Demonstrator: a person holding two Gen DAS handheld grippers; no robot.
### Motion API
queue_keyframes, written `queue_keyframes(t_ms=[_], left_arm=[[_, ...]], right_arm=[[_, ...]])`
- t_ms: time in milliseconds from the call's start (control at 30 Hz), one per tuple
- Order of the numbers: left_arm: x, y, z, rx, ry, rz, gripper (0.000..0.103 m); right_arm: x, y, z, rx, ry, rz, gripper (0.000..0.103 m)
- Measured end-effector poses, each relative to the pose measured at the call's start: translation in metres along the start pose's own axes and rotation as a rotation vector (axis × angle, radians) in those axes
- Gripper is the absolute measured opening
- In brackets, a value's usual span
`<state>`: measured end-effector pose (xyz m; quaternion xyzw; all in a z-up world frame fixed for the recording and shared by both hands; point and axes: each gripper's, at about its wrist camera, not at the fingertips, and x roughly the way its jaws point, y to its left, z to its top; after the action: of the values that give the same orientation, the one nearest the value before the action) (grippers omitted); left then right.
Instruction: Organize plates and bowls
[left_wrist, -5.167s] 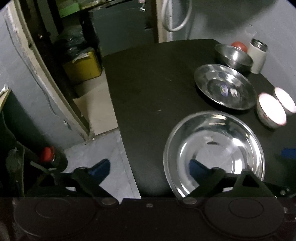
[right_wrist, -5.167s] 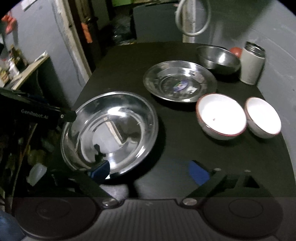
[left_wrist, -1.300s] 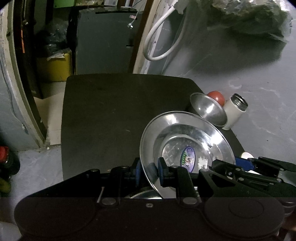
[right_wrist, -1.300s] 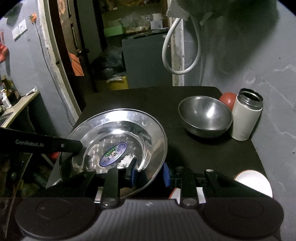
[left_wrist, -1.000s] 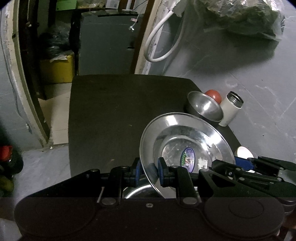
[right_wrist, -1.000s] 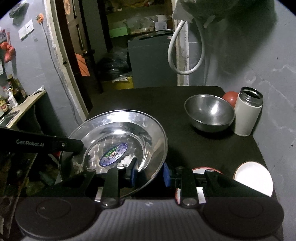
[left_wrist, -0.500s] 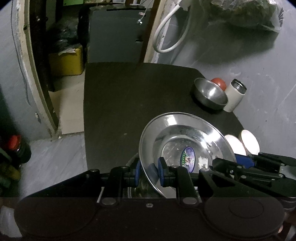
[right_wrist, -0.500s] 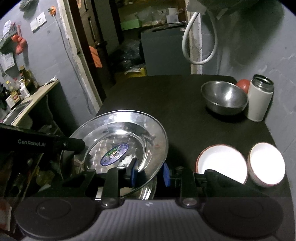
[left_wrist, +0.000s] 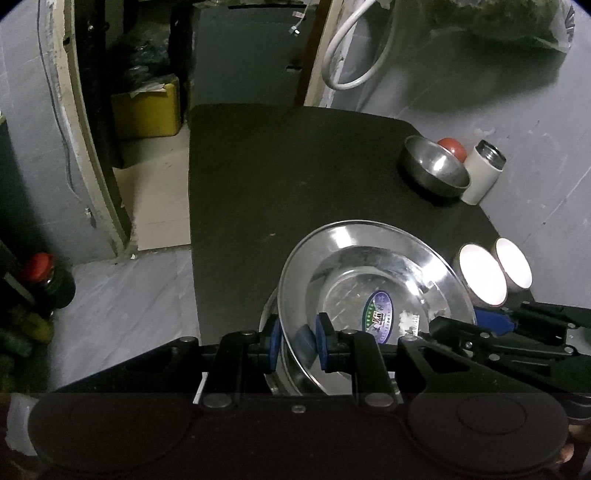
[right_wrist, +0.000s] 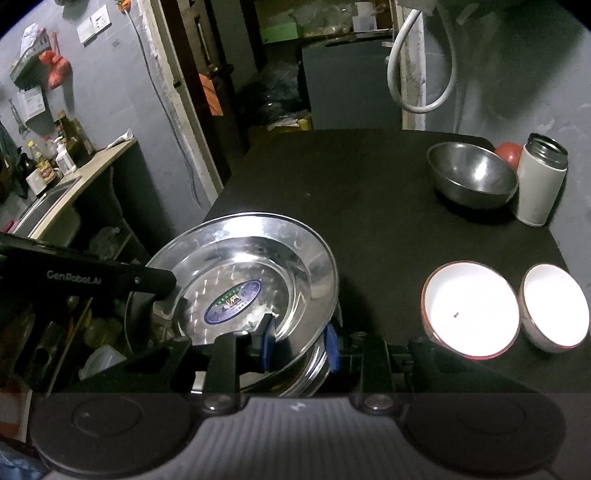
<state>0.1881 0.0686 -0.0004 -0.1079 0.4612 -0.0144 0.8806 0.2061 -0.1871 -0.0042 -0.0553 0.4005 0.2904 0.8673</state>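
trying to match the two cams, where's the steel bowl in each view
Left wrist: the steel bowl sits upper right, at the far right corner of the table.
Right wrist: the steel bowl is upper right, just left of the flask.
Shared landmark: the flask stands right beside the bowl in both views, with a red thing behind them.

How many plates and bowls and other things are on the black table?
Steel plates: 2, the held plate and another plate under it
Steel bowl: 1
White bowls: 2
Flask: 1
Red ball: 1
Total: 7
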Motion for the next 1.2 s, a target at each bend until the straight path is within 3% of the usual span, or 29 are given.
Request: queue_keyframes(t_ms=[1200], left_arm=[[0.014, -0.002, -0.008, 0.019, 0.065, 0.047, 0.023]], right_arm=[[0.013, 0.006, -0.002, -0.011, 0.065, 0.014, 0.033]])
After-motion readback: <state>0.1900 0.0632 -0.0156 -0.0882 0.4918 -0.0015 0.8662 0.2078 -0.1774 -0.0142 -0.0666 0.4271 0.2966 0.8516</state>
